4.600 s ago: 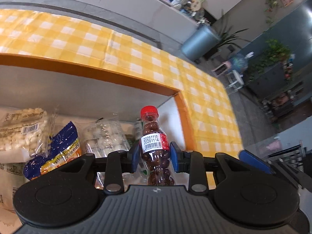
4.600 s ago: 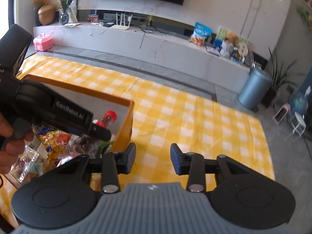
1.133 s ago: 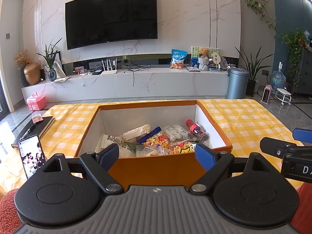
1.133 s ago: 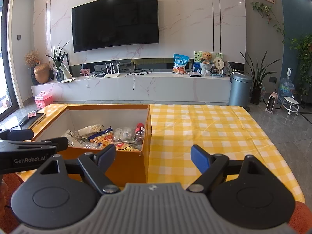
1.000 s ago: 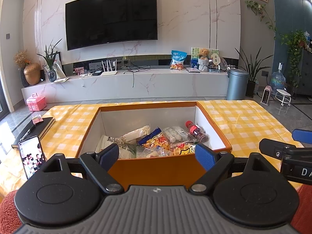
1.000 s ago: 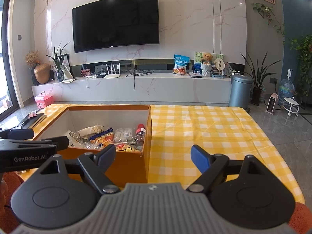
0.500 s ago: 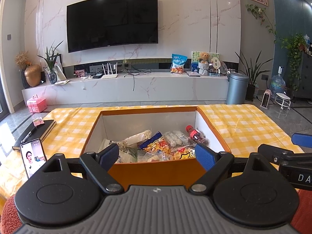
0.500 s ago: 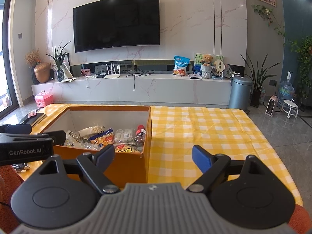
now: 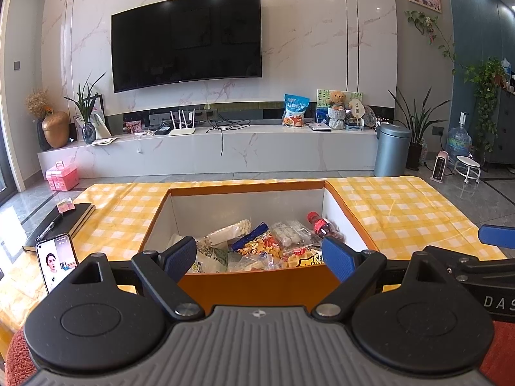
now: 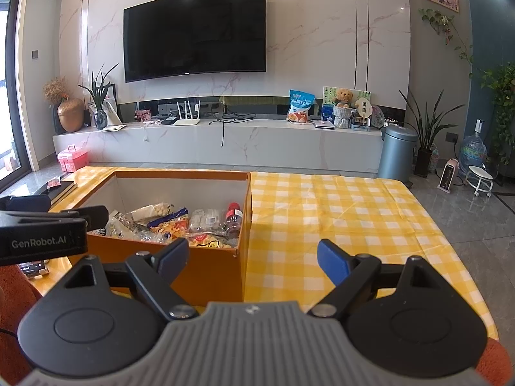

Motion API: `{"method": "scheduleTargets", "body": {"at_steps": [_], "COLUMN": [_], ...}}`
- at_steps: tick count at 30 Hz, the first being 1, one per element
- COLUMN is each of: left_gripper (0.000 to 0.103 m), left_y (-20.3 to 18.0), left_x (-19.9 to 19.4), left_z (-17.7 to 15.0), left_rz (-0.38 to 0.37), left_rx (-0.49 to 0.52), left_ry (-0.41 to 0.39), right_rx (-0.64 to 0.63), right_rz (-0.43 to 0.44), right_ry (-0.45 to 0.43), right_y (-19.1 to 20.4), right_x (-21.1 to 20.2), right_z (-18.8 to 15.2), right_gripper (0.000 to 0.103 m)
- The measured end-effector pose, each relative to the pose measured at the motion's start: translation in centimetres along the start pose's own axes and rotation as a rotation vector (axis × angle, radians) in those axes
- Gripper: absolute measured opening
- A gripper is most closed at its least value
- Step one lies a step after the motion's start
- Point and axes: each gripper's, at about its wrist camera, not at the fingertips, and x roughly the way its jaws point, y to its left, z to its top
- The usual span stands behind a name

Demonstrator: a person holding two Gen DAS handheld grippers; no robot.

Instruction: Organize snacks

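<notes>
An orange box (image 9: 257, 284) stands on the yellow checked tablecloth and holds several snack bags (image 9: 257, 247) and a red-capped bottle of chocolate balls (image 9: 322, 226) at its right wall. The box (image 10: 209, 270) and the bottle (image 10: 232, 217) also show in the right wrist view. My left gripper (image 9: 259, 257) is open and empty, held back in front of the box's near wall. My right gripper (image 10: 252, 257) is open and empty, to the right of the box, over the cloth.
A phone (image 9: 56, 265) with a lit screen stands at the table's left, with a black notebook (image 9: 61, 222) behind it. The tablecloth (image 10: 338, 218) stretches right of the box. A TV wall, a low marble bench and a grey bin (image 9: 391, 148) stand beyond the table.
The left gripper let go of the bottle, which now lies in the box. Both grippers opened wide and pulled back from the box; over the last second they only drifted slightly.
</notes>
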Motion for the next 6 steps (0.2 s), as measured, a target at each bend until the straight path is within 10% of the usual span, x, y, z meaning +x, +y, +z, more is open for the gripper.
{"method": "scheduleTargets", "body": {"at_steps": [6], "left_gripper": [0.103], "left_y": [-0.09], "left_x": [-0.18], "left_z": [0.24], "left_rz": [-0.002], "left_rx": [0.007], "left_ry": [-0.009], "right_rx": [-0.008], "right_rz": [0.001], "right_ry": [0.006], "right_y": [0.14], "right_x": [0.13], "right_z": [-0.11], "right_gripper": [0.085]}}
